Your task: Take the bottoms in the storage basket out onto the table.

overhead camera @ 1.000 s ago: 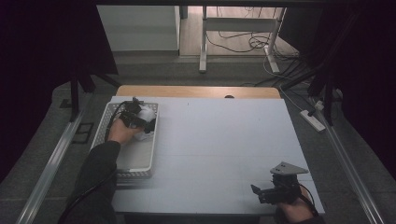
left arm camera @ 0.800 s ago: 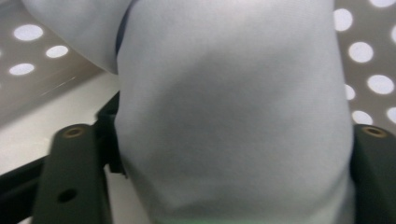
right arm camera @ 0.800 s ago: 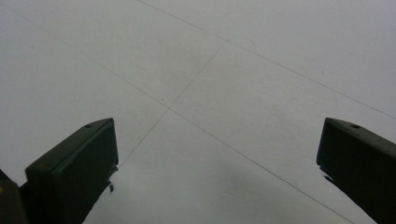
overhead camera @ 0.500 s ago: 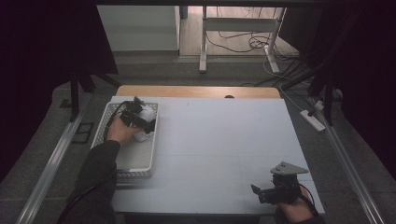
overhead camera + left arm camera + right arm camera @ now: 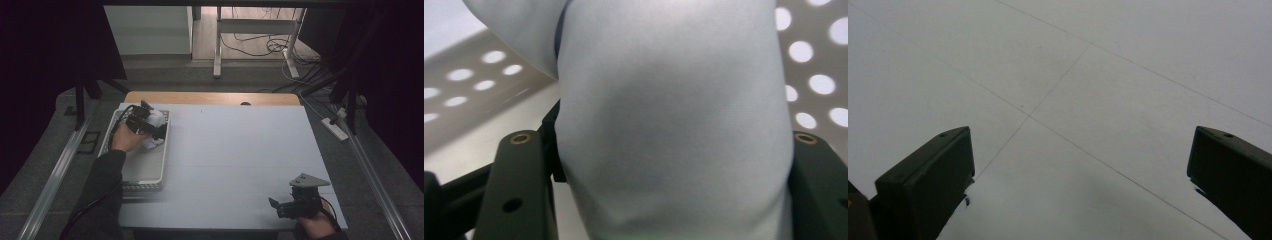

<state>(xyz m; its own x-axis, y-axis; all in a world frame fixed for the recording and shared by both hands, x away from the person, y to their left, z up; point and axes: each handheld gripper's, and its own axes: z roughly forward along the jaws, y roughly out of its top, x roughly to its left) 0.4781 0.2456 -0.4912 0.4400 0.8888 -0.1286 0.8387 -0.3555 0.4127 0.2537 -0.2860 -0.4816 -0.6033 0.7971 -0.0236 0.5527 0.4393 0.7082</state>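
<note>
My left gripper (image 5: pixel 150 131) sits over the far end of the perforated tray (image 5: pixel 142 172) at the table's (image 5: pixel 235 150) left edge; its jaws have just been closing and now clamp a bunched white cloth (image 5: pixel 674 125), fabric bulging between both pads; cloth lies in the tray's far end (image 5: pixel 156 120); my right gripper (image 5: pixel 280 206) rests near the table's right front corner, jaws wide apart, nothing between them, bare tabletop under it.

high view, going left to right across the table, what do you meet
perforated tray → left gripper, shut on a white cloth over the tray's far end → bare white tabletop → right gripper, fingers apart and holding nothing, at the near right corner
</note>
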